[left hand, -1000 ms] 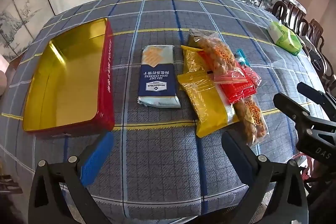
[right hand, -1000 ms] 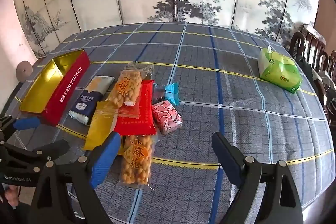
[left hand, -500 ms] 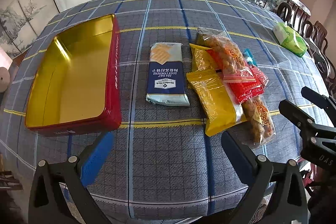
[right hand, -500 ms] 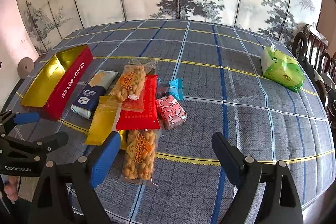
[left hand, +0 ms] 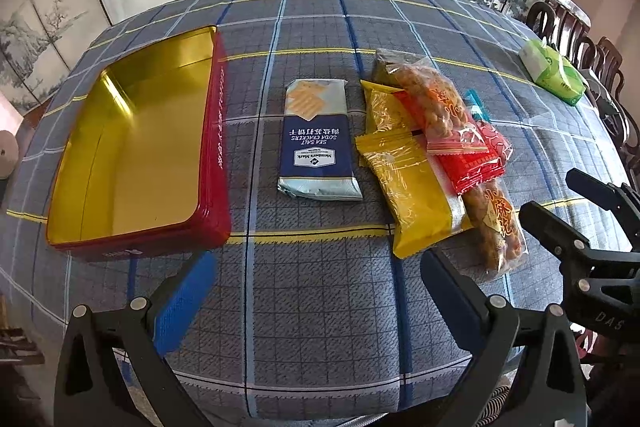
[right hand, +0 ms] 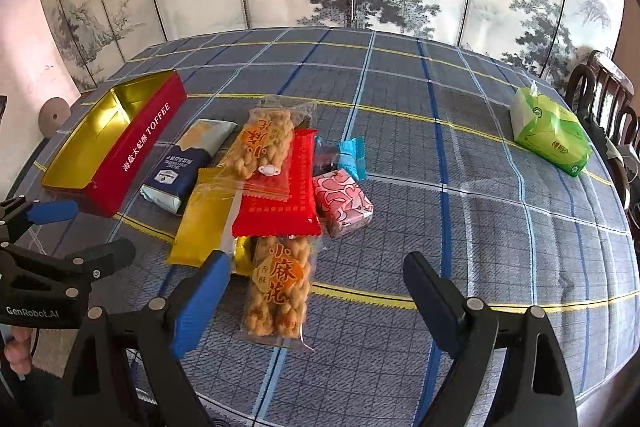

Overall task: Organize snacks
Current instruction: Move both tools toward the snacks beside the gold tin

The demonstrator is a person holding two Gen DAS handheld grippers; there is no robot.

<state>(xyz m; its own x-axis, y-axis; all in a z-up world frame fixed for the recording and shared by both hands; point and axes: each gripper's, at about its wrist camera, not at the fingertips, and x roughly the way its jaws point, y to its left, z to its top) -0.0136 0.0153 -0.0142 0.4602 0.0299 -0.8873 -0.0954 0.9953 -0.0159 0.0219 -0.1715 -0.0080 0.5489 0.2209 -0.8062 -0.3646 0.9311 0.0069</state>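
Here, nearest my cameras, both sets of tongs hang spread apart and empty over the near edge of the tabletop (left hand: 320, 307): the left tongs (left hand: 316, 291) in front of the bare checked cloth, the right tongs (right hand: 316, 291) just short of the snack pile. Between the right tongs' fingers lies a clear bag of fried dough twists (right hand: 280, 287), its far end tucked under a red packet (right hand: 280, 203). A second twist bag (right hand: 260, 143) rests on top of that red packet. To the left, a yellow packet (right hand: 204, 223) lies partly under them; I can see another yellow wrapper behind it only in part. On the right side sit a pink patterned packet (right hand: 344, 203) and a teal-ended one (right hand: 352, 155), mostly hidden from the left camera. Apart from the pile, the blue soda cracker pack (left hand: 316, 143) lies flat alone. Further left, the red toffee tin (left hand: 132, 147) stands open, gold inside. Far right, a green tissue pack (right hand: 552, 135) sits near the chairs (right hand: 608, 107), which are cut off at the frame.
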